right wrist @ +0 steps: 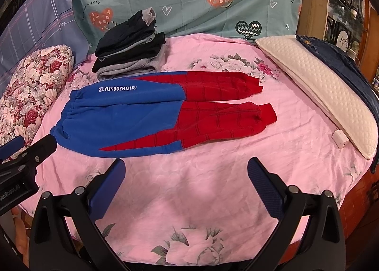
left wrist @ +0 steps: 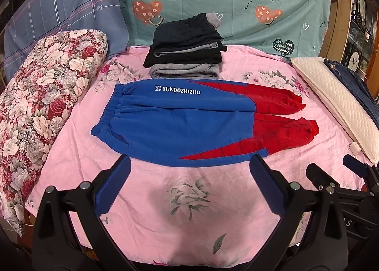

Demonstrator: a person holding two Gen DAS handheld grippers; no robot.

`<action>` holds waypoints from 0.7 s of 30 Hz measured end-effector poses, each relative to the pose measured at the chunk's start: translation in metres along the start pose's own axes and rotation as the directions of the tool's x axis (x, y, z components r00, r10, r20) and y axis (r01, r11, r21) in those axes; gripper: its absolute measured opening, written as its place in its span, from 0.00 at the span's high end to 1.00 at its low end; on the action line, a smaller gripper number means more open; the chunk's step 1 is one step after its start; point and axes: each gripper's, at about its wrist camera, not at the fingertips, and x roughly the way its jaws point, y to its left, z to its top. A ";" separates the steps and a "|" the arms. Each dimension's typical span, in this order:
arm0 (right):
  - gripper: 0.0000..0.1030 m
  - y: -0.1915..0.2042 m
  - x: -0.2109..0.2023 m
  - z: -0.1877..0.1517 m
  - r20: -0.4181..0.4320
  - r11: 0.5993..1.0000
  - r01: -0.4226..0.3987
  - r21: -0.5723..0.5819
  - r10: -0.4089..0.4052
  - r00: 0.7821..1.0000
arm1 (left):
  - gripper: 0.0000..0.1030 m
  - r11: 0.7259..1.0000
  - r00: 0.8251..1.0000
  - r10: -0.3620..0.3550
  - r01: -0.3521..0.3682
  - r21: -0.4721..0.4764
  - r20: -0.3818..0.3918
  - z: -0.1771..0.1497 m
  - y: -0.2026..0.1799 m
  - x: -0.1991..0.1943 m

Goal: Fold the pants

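Both grippers hover wide open over the pink bedsheet, short of the pants.

The left gripper point(left wrist: 189, 174) and right gripper point(right wrist: 186, 174) each spread their blue-padded fingers point(left wrist: 118, 185) apart, holding nothing, above the pink floral sheet point(left wrist: 189, 223). Just beyond them the blue and red pants point(left wrist: 189, 119) lie flat and unfolded, waistband left, red cuffs right. Behind sits a stack of folded dark and grey clothes point(left wrist: 187, 48); a floral pillow point(left wrist: 40, 110) lies left, a cream pillow point(right wrist: 324, 88) right.
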 end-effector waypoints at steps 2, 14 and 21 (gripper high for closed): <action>0.01 0.001 0.003 0.001 -0.009 1.000 -0.002 -0.003 0.002 1.000 | 0.02 1.000 1.000 -0.005 0.004 -0.021 -0.028 0.001 0.007 0.007; 0.01 -0.003 0.047 -0.003 -0.113 0.999 0.045 -0.020 -0.047 0.993 | 0.02 0.943 0.959 0.022 -0.114 -0.312 -0.283 0.011 0.138 0.098; 0.01 -0.010 0.054 -0.006 -0.139 0.999 0.037 -0.009 -0.038 0.990 | 0.02 0.891 0.894 -0.195 -0.010 -0.453 -0.403 0.037 0.194 0.175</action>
